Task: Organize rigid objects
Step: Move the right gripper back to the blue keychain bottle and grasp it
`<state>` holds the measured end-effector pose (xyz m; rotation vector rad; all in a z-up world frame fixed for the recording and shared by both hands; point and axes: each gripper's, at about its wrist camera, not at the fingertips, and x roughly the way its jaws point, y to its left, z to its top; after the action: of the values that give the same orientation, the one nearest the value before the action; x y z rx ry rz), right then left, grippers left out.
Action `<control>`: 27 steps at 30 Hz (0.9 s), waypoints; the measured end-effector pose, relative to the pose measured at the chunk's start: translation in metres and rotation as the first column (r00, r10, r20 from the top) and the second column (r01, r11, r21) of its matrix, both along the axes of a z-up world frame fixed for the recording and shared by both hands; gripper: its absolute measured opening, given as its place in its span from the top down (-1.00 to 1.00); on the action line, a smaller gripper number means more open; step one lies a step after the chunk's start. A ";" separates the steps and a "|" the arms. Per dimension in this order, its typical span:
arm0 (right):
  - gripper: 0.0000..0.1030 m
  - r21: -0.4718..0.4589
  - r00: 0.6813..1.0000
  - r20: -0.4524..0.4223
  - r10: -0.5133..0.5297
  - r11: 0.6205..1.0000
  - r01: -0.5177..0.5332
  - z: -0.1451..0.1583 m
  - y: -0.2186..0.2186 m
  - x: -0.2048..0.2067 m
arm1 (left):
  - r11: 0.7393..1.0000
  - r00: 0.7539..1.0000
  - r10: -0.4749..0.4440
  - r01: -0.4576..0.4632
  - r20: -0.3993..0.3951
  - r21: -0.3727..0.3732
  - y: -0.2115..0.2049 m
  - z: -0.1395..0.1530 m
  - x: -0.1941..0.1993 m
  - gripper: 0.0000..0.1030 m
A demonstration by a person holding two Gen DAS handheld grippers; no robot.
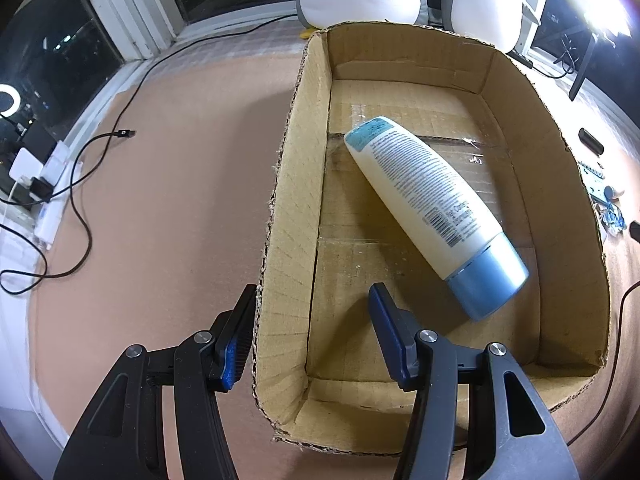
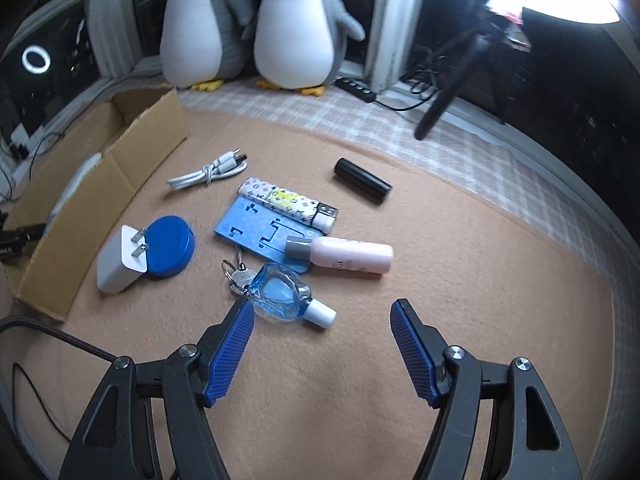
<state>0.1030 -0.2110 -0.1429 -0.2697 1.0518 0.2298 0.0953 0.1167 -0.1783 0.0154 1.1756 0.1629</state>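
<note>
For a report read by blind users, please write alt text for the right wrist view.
The open right tool hovers over a tan mat strewn with small items: a blue sanitizer bottle nearest, keys, a pink bottle, a blue phone stand, a lighter, a white charger and a blue tin. A cardboard box stands left; two plush penguins sit behind.

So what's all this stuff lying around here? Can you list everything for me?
cardboard box: 1, brown, open, on the mat
lotion bottle: 1, cream with blue cap, lying inside the box
charger plug: 1, white, beside the box
round tin: 1, blue, against the plug
white cable: 1, coiled, mid-mat
lighter: 1, patterned white
blue card: 1, under the pink bottle's cap
pink bottle: 1, grey cap, lying down
black tube: 1, far right
sanitizer bottle: 1, clear blue, with keys
penguin toys: 2, by the window
left fingers: open, straddling the box wall
right fingers: open, near the sanitizer
</note>
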 end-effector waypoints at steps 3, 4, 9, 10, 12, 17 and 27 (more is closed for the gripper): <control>-0.30 -0.023 0.999 -0.015 0.041 0.999 -0.041 -0.006 0.007 0.006 | 1.000 1.000 0.003 -0.003 -0.002 -0.004 0.002 0.000 0.000 -0.07; -0.29 -0.031 0.998 -0.020 0.053 0.998 -0.054 -0.008 0.009 0.008 | 1.000 1.000 0.005 -0.005 -0.003 -0.006 0.003 0.000 0.001 -0.07; -0.21 -0.034 0.996 -0.039 0.082 0.996 -0.084 -0.013 0.011 0.015 | 1.000 1.000 0.008 -0.008 -0.005 -0.002 0.004 0.000 0.000 -0.07; -0.20 -0.029 0.996 -0.043 0.083 0.996 -0.084 -0.014 0.011 0.017 | 1.000 1.000 0.008 -0.008 -0.006 -0.001 0.004 -0.001 0.001 -0.07; -0.16 -0.028 0.995 -0.050 0.087 0.996 -0.089 -0.016 0.011 0.019 | 1.000 1.000 0.010 -0.010 -0.006 0.000 0.004 -0.001 0.001 -0.07; 0.00 -0.014 0.993 -0.076 0.092 0.996 -0.094 -0.022 0.009 0.021 | 1.000 1.000 0.013 -0.013 -0.006 -0.002 0.004 -0.001 0.001 -0.07; 0.38 0.028 0.992 -0.097 0.078 0.997 -0.076 -0.023 0.007 0.019 | 1.000 1.000 0.014 -0.014 -0.002 -0.010 0.005 0.000 -0.001 -0.07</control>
<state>0.1221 -0.2035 -0.1657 -0.2796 1.1363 0.3277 0.0940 0.1219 -0.1788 -0.0008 1.1785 0.1692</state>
